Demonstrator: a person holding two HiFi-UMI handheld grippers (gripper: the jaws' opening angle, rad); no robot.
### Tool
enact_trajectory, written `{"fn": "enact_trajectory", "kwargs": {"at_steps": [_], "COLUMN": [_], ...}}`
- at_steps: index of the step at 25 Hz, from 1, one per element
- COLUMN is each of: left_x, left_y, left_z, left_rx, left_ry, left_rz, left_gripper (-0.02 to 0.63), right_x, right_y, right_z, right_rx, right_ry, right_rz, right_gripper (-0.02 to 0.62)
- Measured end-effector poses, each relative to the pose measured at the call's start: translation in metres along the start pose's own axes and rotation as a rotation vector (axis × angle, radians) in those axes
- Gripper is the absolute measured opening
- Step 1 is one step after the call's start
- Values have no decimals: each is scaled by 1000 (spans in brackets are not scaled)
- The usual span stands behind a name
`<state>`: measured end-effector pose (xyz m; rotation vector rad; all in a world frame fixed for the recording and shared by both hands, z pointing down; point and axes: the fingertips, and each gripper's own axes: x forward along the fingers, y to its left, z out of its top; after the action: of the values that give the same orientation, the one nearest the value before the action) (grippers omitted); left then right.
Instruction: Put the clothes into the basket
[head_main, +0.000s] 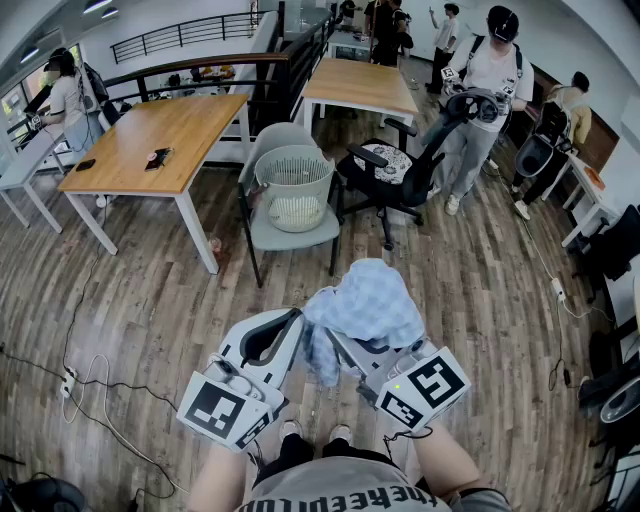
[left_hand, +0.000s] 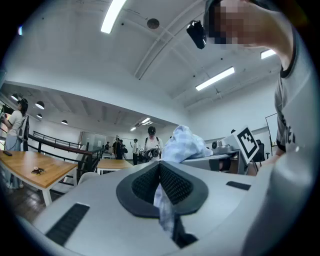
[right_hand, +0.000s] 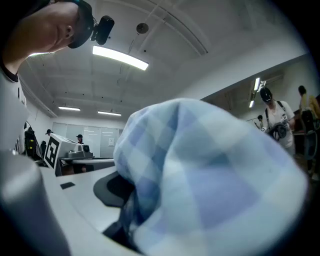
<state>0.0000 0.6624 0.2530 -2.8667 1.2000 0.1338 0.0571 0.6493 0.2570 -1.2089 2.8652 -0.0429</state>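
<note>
**Step in hand: carry to the basket.** You have the checked cloth (head_main: 365, 305) lifted clear of the floor and held between both grippers, near your body.

- The left gripper (left_hand: 160, 186) has its jaws together on a thin strip of the cloth, and the tail of the strip hangs out below the pads.
- The right gripper (head_main: 355, 355) has its jaws fairly wide on a thick bunch. The cloth fills the gap and heaps over the top, hiding one pad.
- Both grippers point level.

**Target.** The basket (head_main: 262, 165) stands on the seat of a grey chair (head_main: 265, 237), far ahead and slightly to the left, well apart from the cloth. It appears to hold something pale already. A black office chair (head_main: 395, 175) stands just right of it.

**Next move, as judged.**
1. Walk forward and keep both grips closed.
2. Bring the bundle over the basket rim and centre it on the opening.
3. Lower the bundle, then open both grippers.

Watch that the loose tail clears the rim. Steer clear of the black chair's arm on the right.
</note>
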Motion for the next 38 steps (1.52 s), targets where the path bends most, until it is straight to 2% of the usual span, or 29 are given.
{"fn": "enact_trajectory", "kwargs": {"at_steps": [10, 19, 29, 38], "left_x": [-13, -24, -30, 6], "left_y": [37, 65, 101, 110], "left_z": [4, 8, -7, -13], "left_rx": [-6, -2, -4, -18], "left_ry": [-13, -9, -13, -12], "left_rz": [15, -3, -58, -83], "left_gripper": [14, 14, 14, 14], "right_x": [34, 64, 92, 100], "right_y": [12, 26, 30, 9], "right_z": [1, 3, -15, -13], "right_rx": [-1, 5, 44, -123], "right_ry": [-10, -13, -24, 16], "right_rz": [-1, -9, -81, -75], "right_gripper": [233, 233, 235, 215]}}
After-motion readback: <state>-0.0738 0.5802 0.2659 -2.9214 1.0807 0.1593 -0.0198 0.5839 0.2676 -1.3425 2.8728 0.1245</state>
